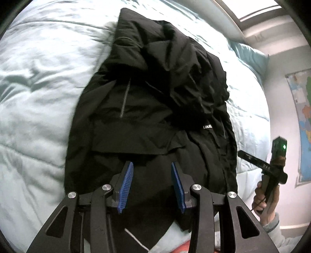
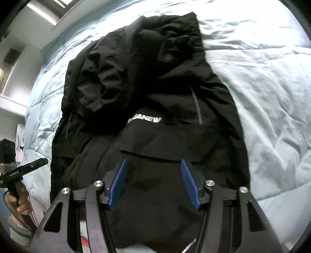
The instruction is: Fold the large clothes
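A large black jacket [image 1: 151, 101] with white chest lettering lies lengthwise on a pale blue quilt [image 1: 38, 81], its sleeves and hood bunched on top. My left gripper [image 1: 152, 165] is open and empty, held just above the jacket's near hem. My right gripper [image 2: 154, 161] is also open and empty above the hem of the jacket [image 2: 155, 116], below the lettering. The right gripper also shows in the left wrist view [image 1: 241, 153] at the right, beside the jacket's edge. The left gripper shows in the right wrist view [image 2: 44, 160] at the left.
The quilt [image 2: 272, 97] covers the bed on both sides of the jacket. A pillow [image 1: 250, 56] lies at the far right. A wall map [image 1: 303, 120] hangs to the right. Shelves [image 2: 11, 81] stand at the left, with a window [image 1: 252, 13] beyond the bed.
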Available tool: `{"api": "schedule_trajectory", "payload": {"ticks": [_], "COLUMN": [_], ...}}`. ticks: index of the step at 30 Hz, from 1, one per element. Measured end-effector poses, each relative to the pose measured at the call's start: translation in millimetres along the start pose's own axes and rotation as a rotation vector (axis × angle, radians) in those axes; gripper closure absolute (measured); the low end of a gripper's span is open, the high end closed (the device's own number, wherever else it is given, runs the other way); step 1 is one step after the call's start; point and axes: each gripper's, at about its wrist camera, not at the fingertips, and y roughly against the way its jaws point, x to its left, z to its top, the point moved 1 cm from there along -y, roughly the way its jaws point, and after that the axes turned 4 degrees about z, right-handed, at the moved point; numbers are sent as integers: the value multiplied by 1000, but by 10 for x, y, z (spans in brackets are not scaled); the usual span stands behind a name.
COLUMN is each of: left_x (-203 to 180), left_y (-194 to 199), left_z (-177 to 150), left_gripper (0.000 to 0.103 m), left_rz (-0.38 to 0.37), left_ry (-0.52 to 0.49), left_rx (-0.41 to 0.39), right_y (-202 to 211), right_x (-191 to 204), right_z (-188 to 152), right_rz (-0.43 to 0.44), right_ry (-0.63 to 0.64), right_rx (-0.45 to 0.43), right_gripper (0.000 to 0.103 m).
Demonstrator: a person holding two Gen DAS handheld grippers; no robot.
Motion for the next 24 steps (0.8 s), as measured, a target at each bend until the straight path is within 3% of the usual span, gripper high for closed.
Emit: {"api": "schedule_trajectory", "payload": {"ticks": [5, 13, 18, 24], "left_x": [86, 441, 744, 874], "left_y": [77, 231, 187, -60], "left_z": [-195, -513, -790, -1099], "left_gripper": [61, 61, 60, 58], "left_rz": [27, 153, 92, 17], "left_ry": [50, 137, 263, 334], "left_rx": [-13, -2, 50, 140], "right_y": [152, 275, 344, 342], "right_x": [-73, -348, -590, -814], "right_z": [-146, -469, -667, -871], "right_rz": [-25, -75, -104, -129], "right_ry": [8, -25, -71, -120], "right_rx": [-8, 33, 49, 83], "right_gripper": [43, 43, 43, 43]}}
